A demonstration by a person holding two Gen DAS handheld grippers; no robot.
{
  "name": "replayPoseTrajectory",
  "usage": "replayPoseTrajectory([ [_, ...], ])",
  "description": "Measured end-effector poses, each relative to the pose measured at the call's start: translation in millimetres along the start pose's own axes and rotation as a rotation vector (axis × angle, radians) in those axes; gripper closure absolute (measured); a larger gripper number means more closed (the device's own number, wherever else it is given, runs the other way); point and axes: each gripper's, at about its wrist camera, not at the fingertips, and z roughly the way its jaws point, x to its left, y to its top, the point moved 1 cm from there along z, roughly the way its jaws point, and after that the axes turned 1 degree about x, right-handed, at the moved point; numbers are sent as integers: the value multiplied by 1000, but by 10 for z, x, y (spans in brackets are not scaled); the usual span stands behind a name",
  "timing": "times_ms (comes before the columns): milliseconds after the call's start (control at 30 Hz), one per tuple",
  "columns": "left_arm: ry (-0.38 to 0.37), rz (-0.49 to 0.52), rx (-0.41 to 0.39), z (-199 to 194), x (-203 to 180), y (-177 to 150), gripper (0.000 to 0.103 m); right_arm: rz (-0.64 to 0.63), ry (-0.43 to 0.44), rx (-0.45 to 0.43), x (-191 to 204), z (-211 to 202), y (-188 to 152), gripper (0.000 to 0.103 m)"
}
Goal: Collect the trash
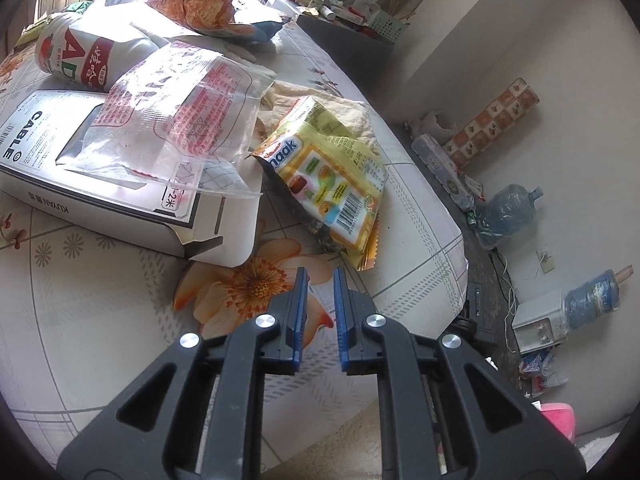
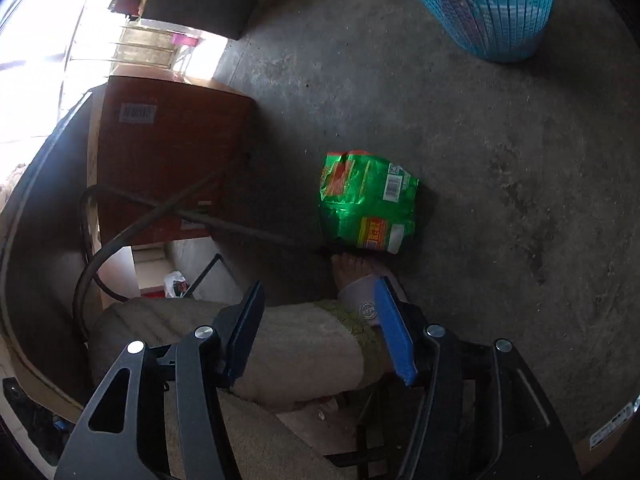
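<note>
Trash lies piled on a table under a floral cloth: a yellow snack wrapper, a clear plastic bag with red print, a white cable box, a white bottle with red letters and an orange snack bag. My left gripper hovers just short of the yellow wrapper, its blue pads a narrow gap apart with nothing between them. In the right wrist view a crumpled green wrapper lies on the concrete floor. My right gripper stands wide open and empty above it. A blue mesh basket sits farther off.
A person's bare foot and beige trouser leg lie between the right gripper and the green wrapper. A brown cardboard box and dark cables stand to the left. Beyond the table's right edge, bottles and clutter line the wall.
</note>
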Motion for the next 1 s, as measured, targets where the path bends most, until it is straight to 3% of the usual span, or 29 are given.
replayPoseTrajectory([
  [67,13,19,0,-14,-20,24,89,56,-27,58,-159,420,55,47],
  [133,34,33,-1,-30,-39,61,86,-10,-183,71,-159,797,135,47],
  [233,60,27,6,-28,-22,114,83,-308,-499,74,-27,1348,211,47],
  [367,82,2,25,-7,37,168,83,-709,-719,78,155,1876,106,47],
  [467,100,-3,32,2,76,198,83,-934,-776,63,258,2138,52,43],
  [567,108,-11,52,33,88,210,83,-1079,-809,46,366,2350,43,35],
  [633,117,-3,60,45,83,222,82,-1140,-820,52,445,2517,57,25],
  [733,123,-1,69,55,74,252,82,-1189,-870,70,499,2746,128,23],
  [900,125,12,74,53,28,265,82,-1132,-906,71,516,2950,398,23],
  [967,124,24,79,59,-1,278,82,-1088,-907,88,496,2987,512,31],
  [1000,122,29,79,63,-16,295,82,-1062,-905,107,472,3000,567,48],
])
